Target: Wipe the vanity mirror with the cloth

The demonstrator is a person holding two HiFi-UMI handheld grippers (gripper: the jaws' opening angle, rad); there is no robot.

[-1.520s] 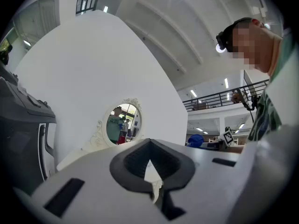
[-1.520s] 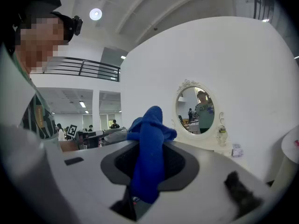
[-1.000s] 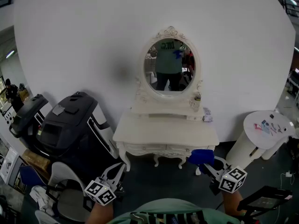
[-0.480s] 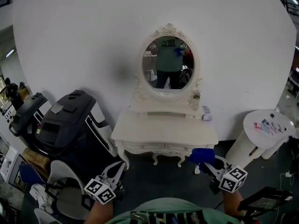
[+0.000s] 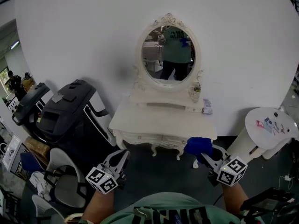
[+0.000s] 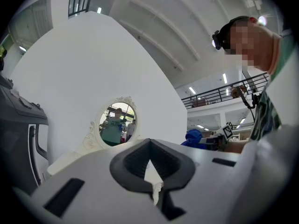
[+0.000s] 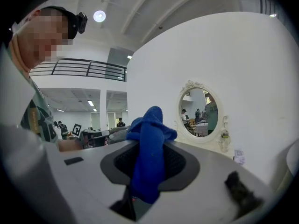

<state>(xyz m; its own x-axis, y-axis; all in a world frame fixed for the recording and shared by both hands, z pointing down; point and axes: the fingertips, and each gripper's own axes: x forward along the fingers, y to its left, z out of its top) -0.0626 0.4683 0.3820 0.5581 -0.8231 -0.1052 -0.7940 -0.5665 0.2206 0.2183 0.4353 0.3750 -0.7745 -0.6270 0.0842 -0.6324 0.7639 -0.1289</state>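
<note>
The oval vanity mirror [image 5: 168, 54] in its ornate white frame stands on a white vanity table [image 5: 159, 126] against the white wall, straight ahead of me. My right gripper [image 5: 204, 155] is low at the right, in front of the table's right corner, shut on a bunched blue cloth [image 5: 198, 145]. In the right gripper view the cloth [image 7: 148, 143] hangs between the jaws and the mirror [image 7: 199, 118] lies well beyond. My left gripper [image 5: 121, 157] is low at the left, shut and holding nothing. In the left gripper view the mirror [image 6: 116, 124] is far off.
Two black machines [image 5: 67, 120] stand left of the vanity, with a chair [image 5: 63, 185] below them. A round white pedestal table [image 5: 271, 125] stands at the right. A small bottle [image 5: 196, 90] and a small box [image 5: 207, 109] sit on the vanity's right side.
The view has shifted so the mirror sits higher in the frame. Both grippers have risen slightly toward the vanity's front edge. The cloth stays gripped.
</note>
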